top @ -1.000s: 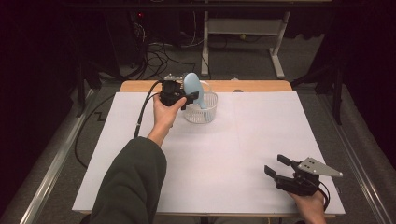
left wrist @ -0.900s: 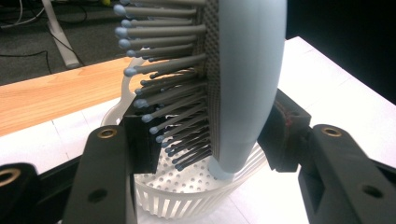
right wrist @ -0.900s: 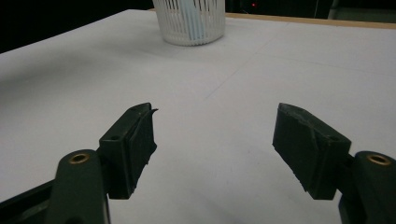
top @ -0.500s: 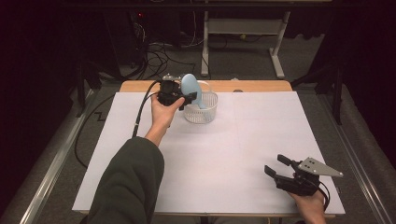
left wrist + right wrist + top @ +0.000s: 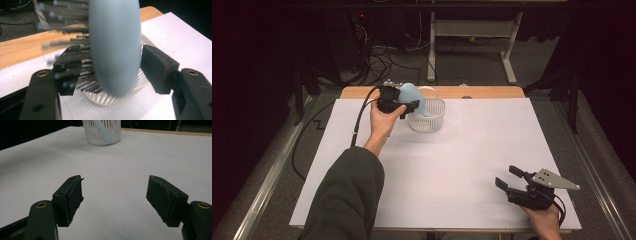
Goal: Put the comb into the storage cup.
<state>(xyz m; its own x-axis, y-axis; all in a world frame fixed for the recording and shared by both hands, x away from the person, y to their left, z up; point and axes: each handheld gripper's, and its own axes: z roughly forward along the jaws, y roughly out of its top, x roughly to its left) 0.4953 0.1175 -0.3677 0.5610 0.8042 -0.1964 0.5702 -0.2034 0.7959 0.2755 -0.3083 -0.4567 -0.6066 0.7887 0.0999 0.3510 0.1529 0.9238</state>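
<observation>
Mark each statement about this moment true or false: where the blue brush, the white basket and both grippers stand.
1. The blue brush sits between the left gripper's fingers. True; they have just been opening, with a gap on the right side.
2. The white basket lies tipped on its side. False: it stands upright.
3. The right gripper holds a cup. False: it is open and holds nothing.
4. The right gripper rests near the table's near right corner. True.
5. The basket is black. False: white.

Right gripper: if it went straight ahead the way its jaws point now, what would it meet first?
Probably the white basket, far across the bare white table cover. The right gripper stands open and empty.
</observation>
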